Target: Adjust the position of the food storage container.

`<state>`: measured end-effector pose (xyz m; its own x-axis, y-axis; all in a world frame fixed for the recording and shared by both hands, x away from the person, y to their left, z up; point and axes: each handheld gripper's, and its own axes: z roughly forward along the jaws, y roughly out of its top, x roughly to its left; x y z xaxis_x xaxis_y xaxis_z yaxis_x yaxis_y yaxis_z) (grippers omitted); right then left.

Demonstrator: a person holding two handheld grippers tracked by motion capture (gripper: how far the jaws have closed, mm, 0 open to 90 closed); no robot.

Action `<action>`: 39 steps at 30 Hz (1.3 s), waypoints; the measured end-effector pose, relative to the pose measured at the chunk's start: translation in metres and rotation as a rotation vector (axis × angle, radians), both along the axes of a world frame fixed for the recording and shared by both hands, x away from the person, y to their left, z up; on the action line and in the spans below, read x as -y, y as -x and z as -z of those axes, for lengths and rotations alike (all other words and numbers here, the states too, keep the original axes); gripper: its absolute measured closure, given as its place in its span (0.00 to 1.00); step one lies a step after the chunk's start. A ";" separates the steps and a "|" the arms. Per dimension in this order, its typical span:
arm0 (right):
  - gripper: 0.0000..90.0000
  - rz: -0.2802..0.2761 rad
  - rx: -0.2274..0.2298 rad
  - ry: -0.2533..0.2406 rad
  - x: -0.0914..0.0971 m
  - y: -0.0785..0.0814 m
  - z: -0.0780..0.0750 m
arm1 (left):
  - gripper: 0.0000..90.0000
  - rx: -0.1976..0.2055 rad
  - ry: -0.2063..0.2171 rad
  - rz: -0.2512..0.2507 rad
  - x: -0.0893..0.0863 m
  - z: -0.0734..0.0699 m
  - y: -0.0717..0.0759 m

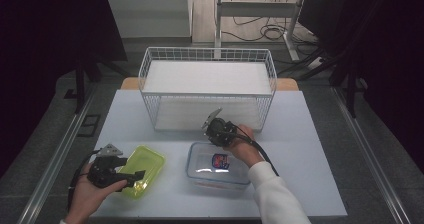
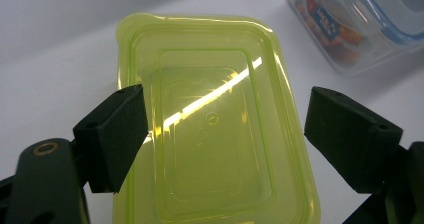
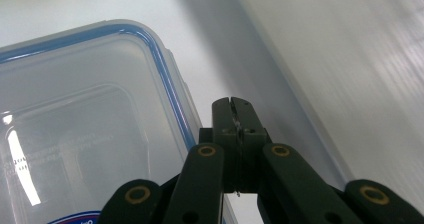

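1. L gripper [image 1: 134,176]: jaws spread wide, nothing between the pads. In the left gripper view they straddle the yellow-green lid [image 2: 210,134] w/o touching it; the lid lies flat on the table [image 1: 310,149], front-left.
2. R gripper [image 3: 234,115]: jaws pressed fully together, holding nothing. Its tip sits just beside a rim corner of the clear container [image 3: 90,119], on the side toward the wire basket [image 1: 207,86].
3. Clear container [image 1: 218,164]: front-centre of the table, blue seal round its rim, colourful label on it. Whether the tip actually touches the rim — can't tell.
4. Key relation: the green lid lies to the container's left, near but apart, its long axis running away from the L gripper, tilted a bit vs the table edge. The L jaws span its short width, so the L hand is the one placed to grip it.
5. Judgement: the lid prob. goes to the right, onto the container, so it has to travel toward the R hand. The R gripper, shut and at the rim, looks set to steady the box, not to pick.
6. Risk: the lid is thin and glossy; a wide straddle may slip unless the pads close on its edges squarely.
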<state>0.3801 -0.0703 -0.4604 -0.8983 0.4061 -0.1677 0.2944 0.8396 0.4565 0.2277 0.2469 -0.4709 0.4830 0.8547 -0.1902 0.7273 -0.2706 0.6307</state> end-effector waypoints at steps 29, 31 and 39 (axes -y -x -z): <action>0.99 0.061 0.003 -0.151 0.083 0.062 -0.042 | 0.19 0.019 0.029 -0.012 0.003 -0.008 0.005; 0.99 0.052 -0.019 -0.161 0.095 0.079 -0.042 | 0.19 0.020 0.030 -0.009 0.005 -0.008 0.005; 0.99 0.013 -0.127 -0.180 0.119 0.135 -0.027 | 0.19 0.010 0.025 -0.006 0.008 -0.006 0.003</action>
<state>0.2451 -0.1896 -0.4338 -0.9019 0.4314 0.0223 0.3695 0.7436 0.5573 0.2247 0.2386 -0.4649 0.4801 0.8525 -0.2069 0.7224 -0.2505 0.6445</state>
